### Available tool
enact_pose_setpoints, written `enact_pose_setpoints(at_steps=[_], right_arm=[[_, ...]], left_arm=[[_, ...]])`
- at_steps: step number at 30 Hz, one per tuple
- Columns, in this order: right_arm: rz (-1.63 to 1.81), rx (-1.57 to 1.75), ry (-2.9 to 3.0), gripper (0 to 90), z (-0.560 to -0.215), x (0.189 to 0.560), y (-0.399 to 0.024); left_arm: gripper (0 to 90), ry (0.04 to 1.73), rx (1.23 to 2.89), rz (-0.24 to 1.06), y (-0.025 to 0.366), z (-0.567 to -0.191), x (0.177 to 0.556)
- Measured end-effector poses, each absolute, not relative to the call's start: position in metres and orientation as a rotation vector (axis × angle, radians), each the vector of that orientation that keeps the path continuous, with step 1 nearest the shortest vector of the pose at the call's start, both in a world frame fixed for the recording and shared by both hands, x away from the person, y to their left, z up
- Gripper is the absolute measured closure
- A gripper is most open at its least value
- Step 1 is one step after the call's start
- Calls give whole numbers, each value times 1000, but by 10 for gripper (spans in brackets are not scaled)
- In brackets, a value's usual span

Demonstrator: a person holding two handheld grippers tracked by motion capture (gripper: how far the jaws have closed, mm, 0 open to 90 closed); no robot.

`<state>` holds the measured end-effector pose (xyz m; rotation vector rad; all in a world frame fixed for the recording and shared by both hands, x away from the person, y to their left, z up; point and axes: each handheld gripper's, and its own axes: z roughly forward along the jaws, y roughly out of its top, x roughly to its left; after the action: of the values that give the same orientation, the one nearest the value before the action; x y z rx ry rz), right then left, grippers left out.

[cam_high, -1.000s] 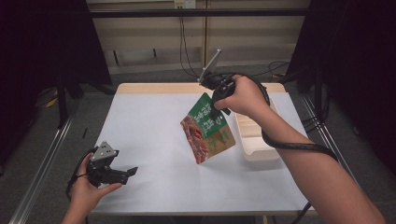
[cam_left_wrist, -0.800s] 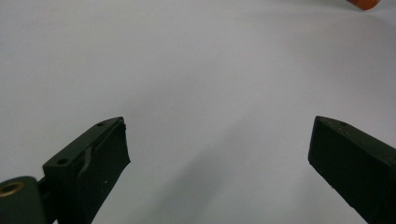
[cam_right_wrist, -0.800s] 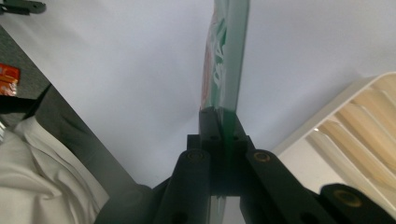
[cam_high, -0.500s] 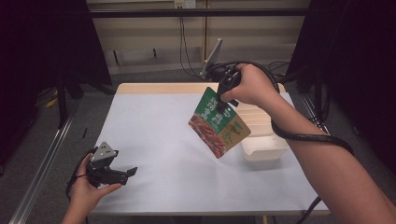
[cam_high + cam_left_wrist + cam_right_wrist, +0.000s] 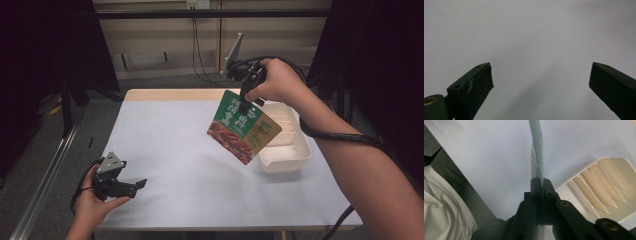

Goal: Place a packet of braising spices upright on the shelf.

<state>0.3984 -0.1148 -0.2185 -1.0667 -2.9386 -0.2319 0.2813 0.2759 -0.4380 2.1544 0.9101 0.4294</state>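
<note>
A green and tan snack pouch (image 5: 243, 129) with red food printed on it hangs tilted in the air, above the table and partly over the white tray (image 5: 295, 152). My right gripper (image 5: 245, 104) is shut on its top edge; in the right gripper view the pouch (image 5: 537, 150) shows edge-on, pinched at my right gripper (image 5: 541, 182). The tray (image 5: 599, 192) has ribbed dividers inside. My left gripper (image 5: 137, 185) rests low at the table's front left, held by a hand. Its jaws stand wide apart over bare table in the left gripper view, my left gripper (image 5: 541, 82) holding nothing.
The white table (image 5: 175, 145) has a wooden strip along its far edge. Cables trail from both grippers, one looped round the right forearm. A metal rail (image 5: 45, 180) runs along the floor at the left. White cloth (image 5: 444, 207) lies below the table edge.
The right hand has lifted the pouch and carried it rightward, from mid-table to partly over the tray. The left gripper has stayed put.
</note>
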Motion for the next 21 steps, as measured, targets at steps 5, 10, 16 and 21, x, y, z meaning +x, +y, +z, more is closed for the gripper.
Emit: enact_pose_setpoints(at_steps=[5, 10, 16, 21], right_arm=[[-224, -1060, -2947, 900, -214, 402, -115], [-224, -1059, -2936, 900, -211, 405, -115], [-224, -1057, -2930, 900, -205, 408, -117], [-236, -1057, -2935, 900, -200, 410, -122]], left_arm=[[49, 916, 2145, 425, 277, -438, 281], [49, 915, 2154, 428, 278, -438, 281], [48, 922, 2139, 430, 278, -438, 280], [49, 918, 2151, 428, 278, -438, 281]])
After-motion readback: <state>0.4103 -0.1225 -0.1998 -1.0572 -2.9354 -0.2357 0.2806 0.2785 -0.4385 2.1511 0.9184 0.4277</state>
